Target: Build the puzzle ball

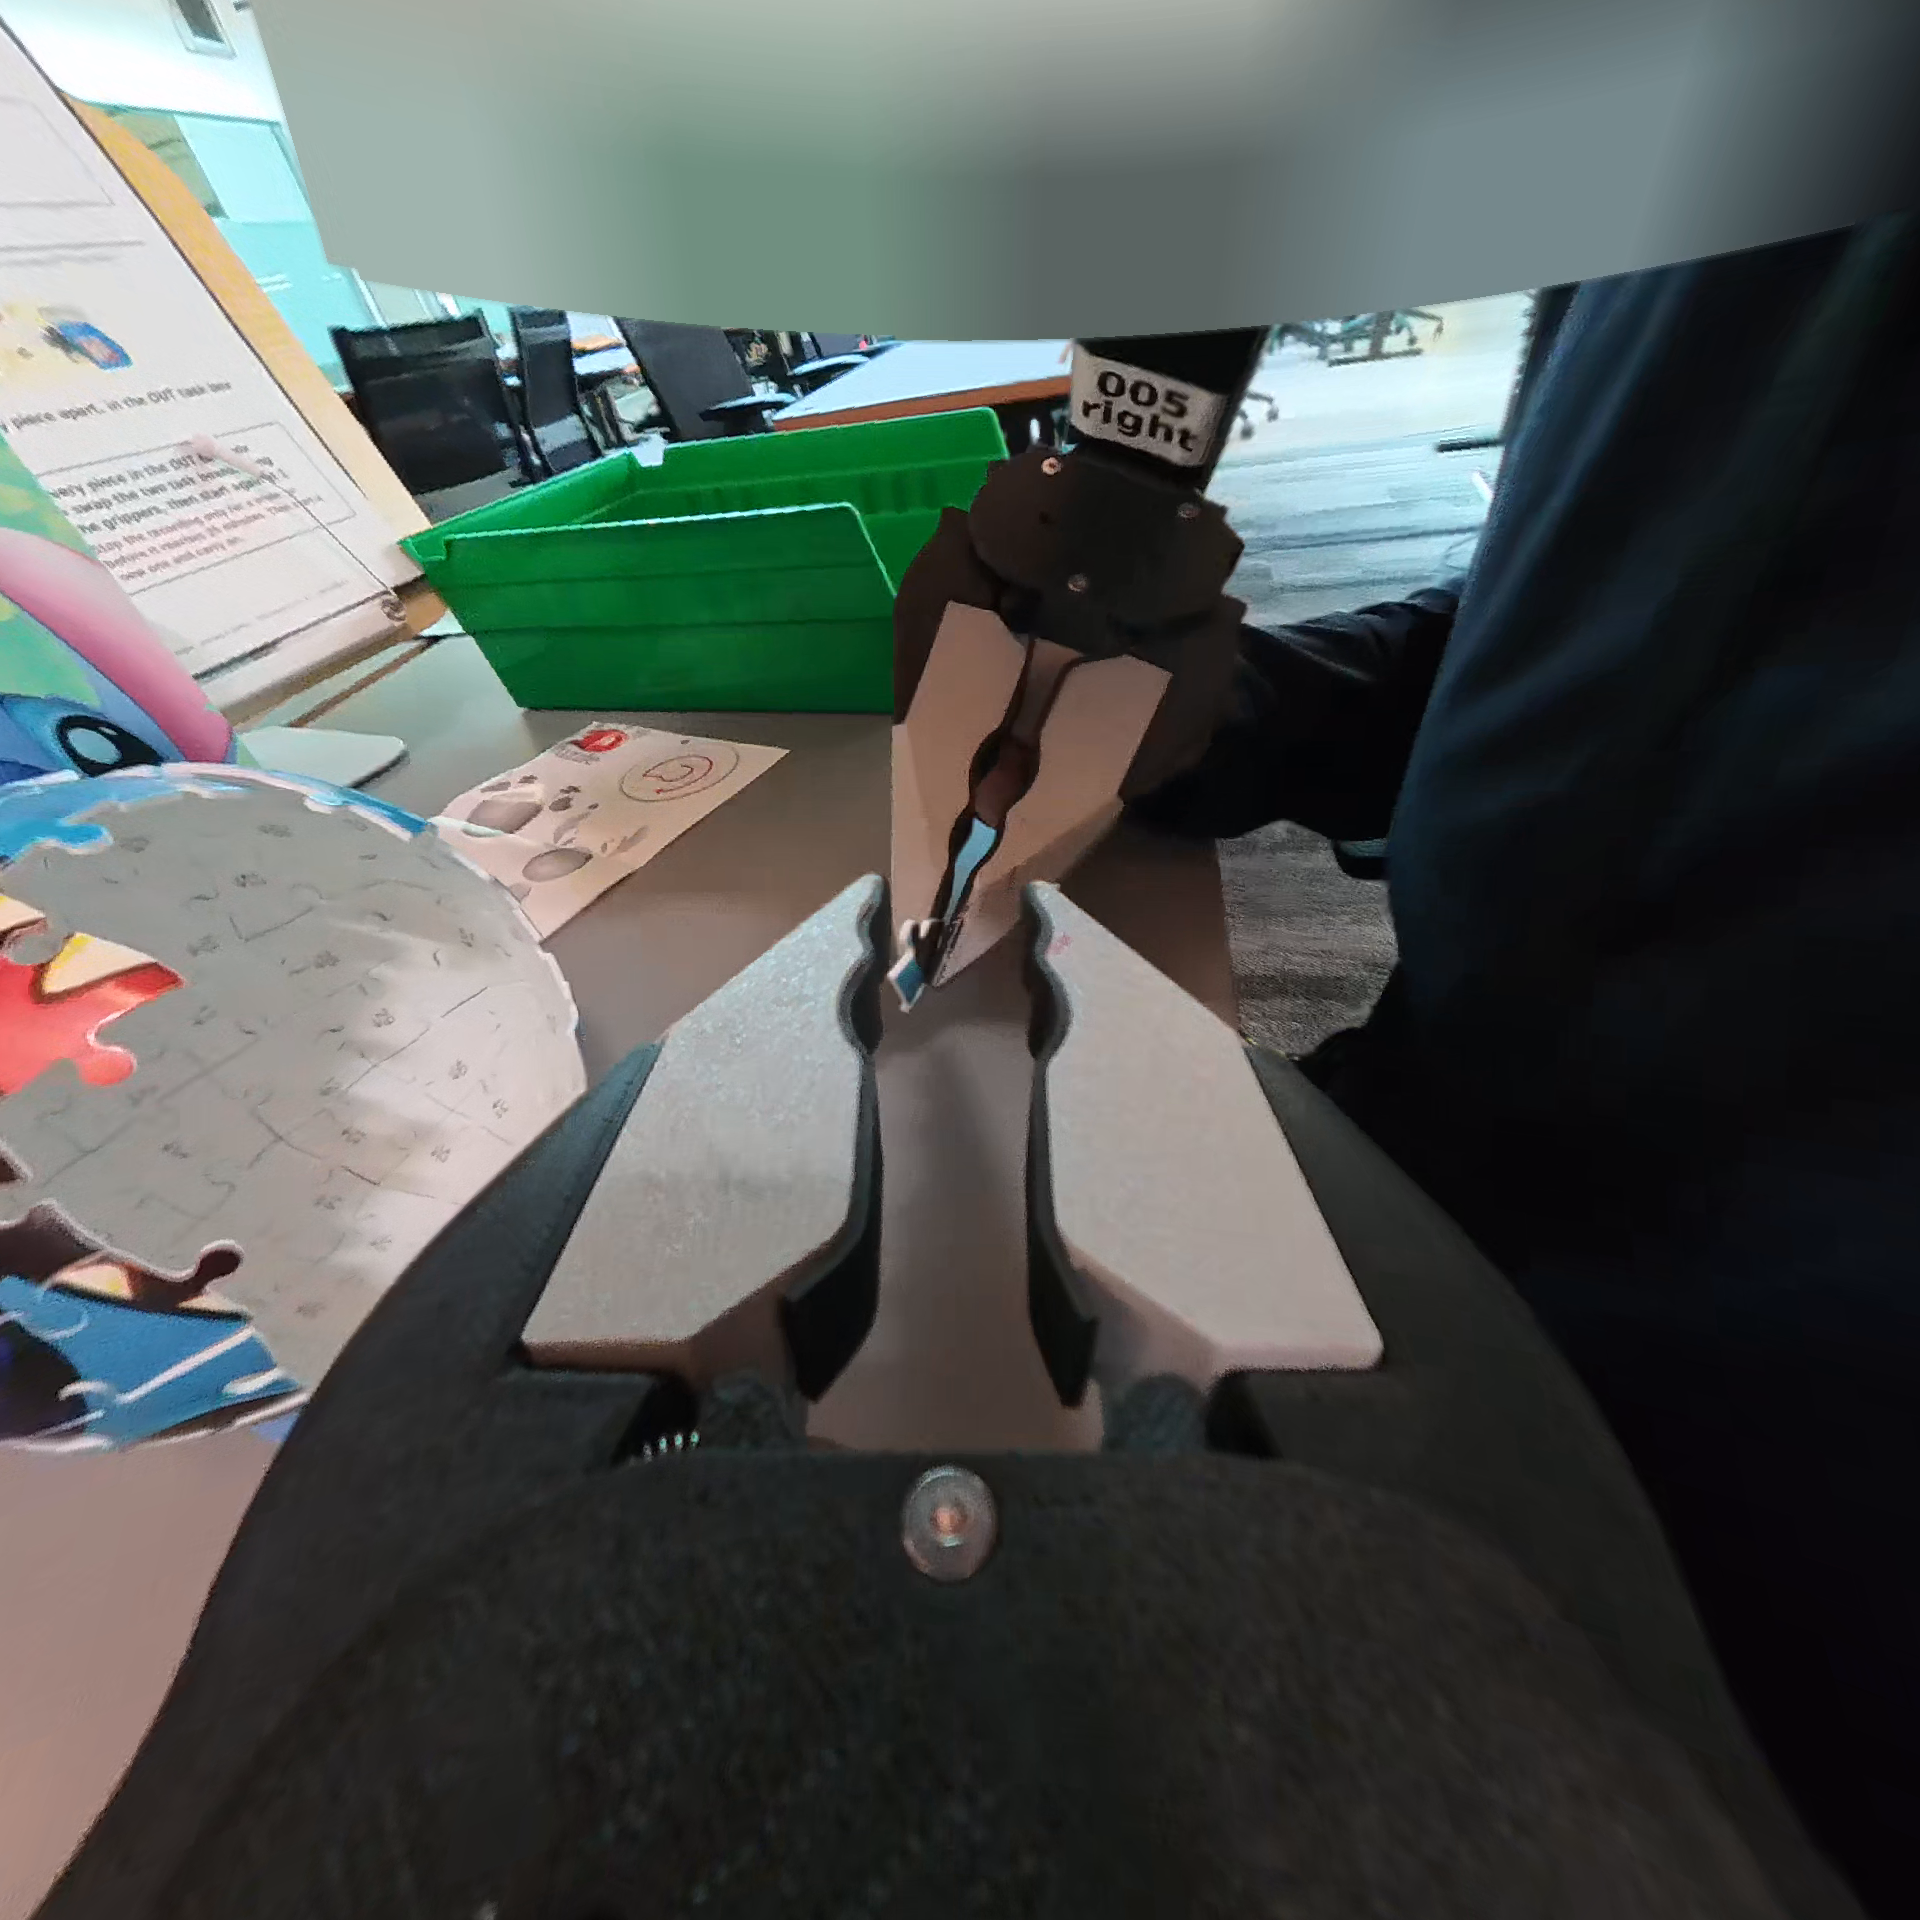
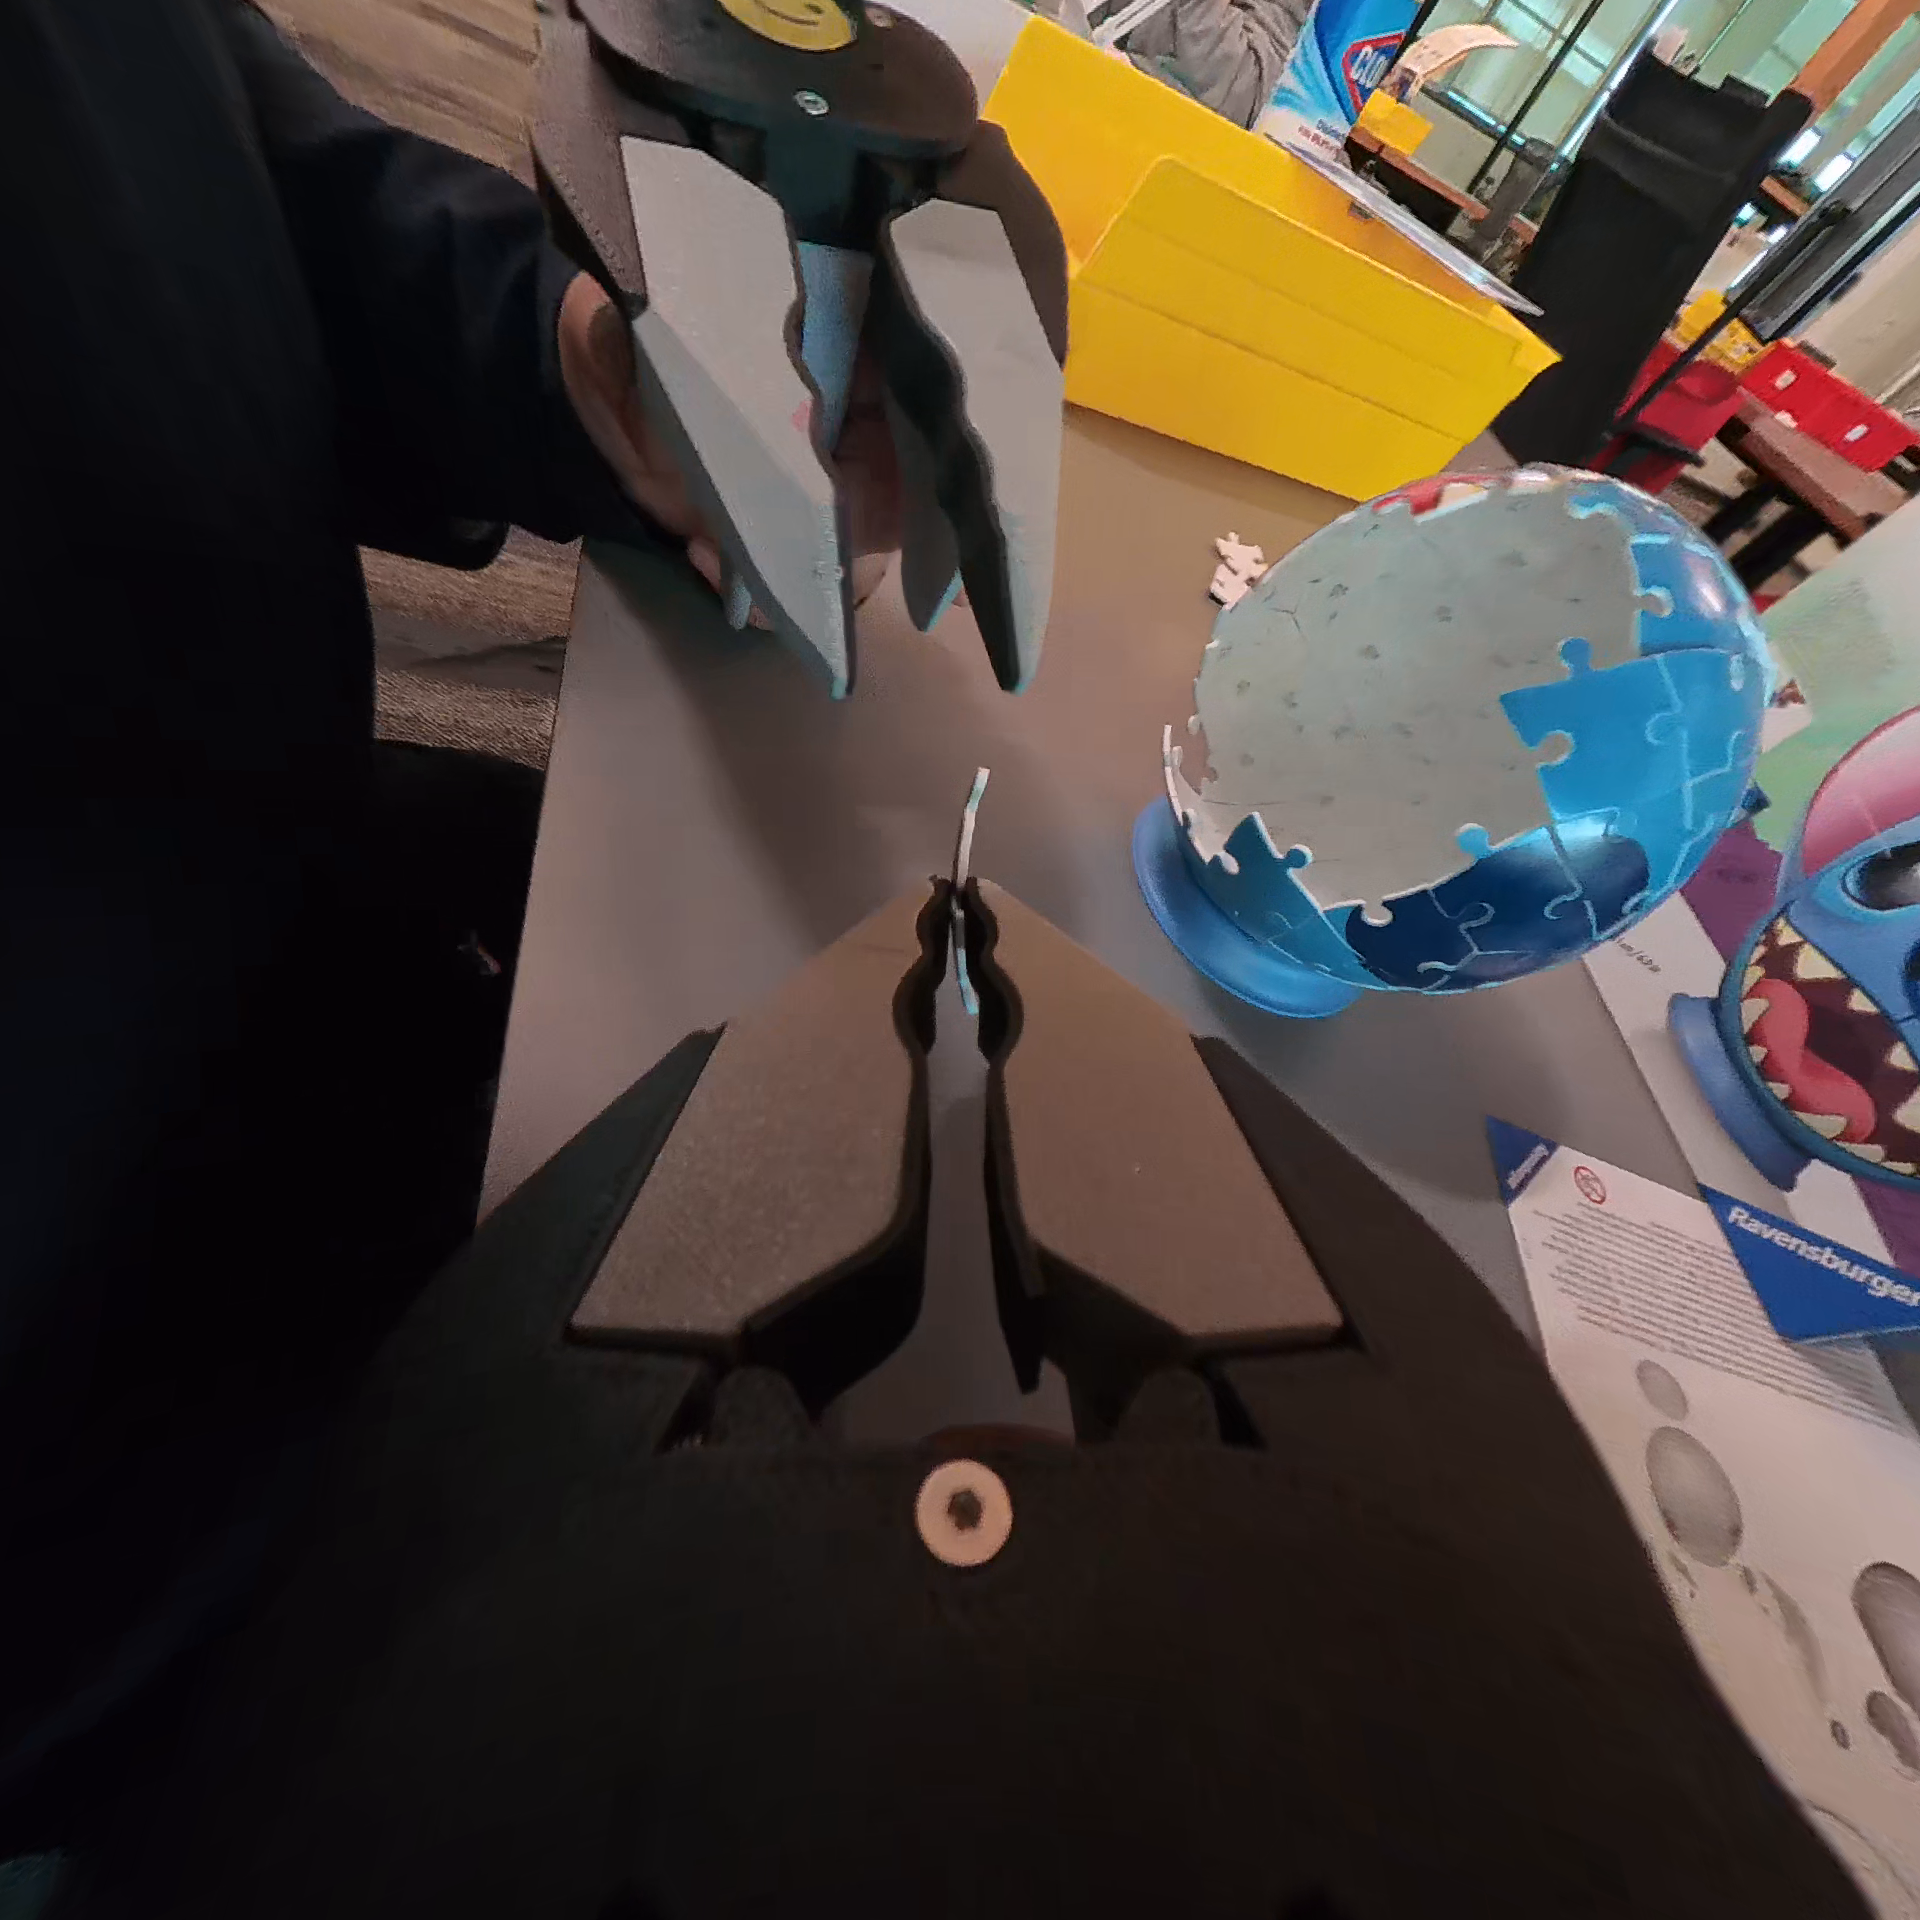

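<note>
Our right hand-held gripper (image 2: 961,894) pinches a puzzle piece (image 2: 969,831) mid-frame; our left hand-held gripper (image 1: 956,904) gapes empty. Only the right view shows the puzzle ball (image 2: 1455,727) on its blue stand (image 2: 1226,956), centre right.

Half-built puzzle ball (image 2: 1455,727), open shell with pale grey inside facing out and blue pieces along rim and lower side, seated tilted on blue ring stand (image 2: 1236,961) on grey table; single thin blue-and-white puzzle piece (image 2: 968,883) held edge-on, clear of ball.
</note>
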Demonstrator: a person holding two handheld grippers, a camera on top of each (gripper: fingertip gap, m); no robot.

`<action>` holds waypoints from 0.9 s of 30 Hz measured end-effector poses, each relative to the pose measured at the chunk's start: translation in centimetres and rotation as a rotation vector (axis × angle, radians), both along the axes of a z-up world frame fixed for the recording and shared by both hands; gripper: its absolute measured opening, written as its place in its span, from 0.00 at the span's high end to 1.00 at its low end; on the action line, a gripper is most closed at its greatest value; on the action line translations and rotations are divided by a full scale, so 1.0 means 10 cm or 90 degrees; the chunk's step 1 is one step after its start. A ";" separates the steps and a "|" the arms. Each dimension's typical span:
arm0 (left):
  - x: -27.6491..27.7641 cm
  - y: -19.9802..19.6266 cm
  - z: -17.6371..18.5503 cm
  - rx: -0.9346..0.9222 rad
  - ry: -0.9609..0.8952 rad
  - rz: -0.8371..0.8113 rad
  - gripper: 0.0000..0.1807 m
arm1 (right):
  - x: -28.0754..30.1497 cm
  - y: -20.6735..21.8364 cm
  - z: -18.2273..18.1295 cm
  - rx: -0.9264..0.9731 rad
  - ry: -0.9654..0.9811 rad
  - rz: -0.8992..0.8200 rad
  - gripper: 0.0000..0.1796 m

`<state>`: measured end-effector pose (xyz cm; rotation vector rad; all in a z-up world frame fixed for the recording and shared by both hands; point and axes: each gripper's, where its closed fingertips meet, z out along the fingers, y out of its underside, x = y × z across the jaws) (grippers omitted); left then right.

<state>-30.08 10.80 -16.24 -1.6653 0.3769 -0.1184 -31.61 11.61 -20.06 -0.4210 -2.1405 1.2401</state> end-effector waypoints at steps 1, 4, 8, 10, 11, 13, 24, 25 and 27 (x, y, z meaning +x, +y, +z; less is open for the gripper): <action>-0.02 -0.01 0.02 0.013 0.002 0.009 0.88 | 0.00 0.01 0.01 -0.006 -0.003 -0.001 1.00; -0.04 -0.06 0.10 0.050 -0.005 0.017 0.90 | 0.01 0.01 0.00 -0.009 -0.015 0.001 1.00; -0.05 -0.06 0.11 0.054 0.002 0.026 0.90 | 0.04 -0.01 -0.03 0.013 -0.001 0.003 1.00; -0.05 -0.06 0.11 0.058 0.006 0.032 0.90 | 0.05 -0.02 -0.04 0.025 0.008 0.001 1.00; -0.06 -0.06 0.11 0.060 0.006 0.035 0.90 | 0.06 -0.02 -0.04 0.028 0.011 -0.001 1.00; -0.07 -0.06 0.12 0.064 0.006 0.040 0.90 | 0.05 -0.01 -0.05 0.033 0.017 -0.007 1.00; -0.08 -0.07 0.13 0.070 0.008 0.050 0.90 | 0.04 -0.02 0.00 0.030 0.042 -0.016 1.00; -0.09 -0.07 0.13 0.069 0.008 0.050 0.90 | 0.05 -0.02 0.02 0.022 0.045 -0.014 1.00; -0.09 -0.06 0.13 0.068 0.007 0.052 0.90 | 0.06 -0.04 0.07 0.007 0.055 -0.007 1.00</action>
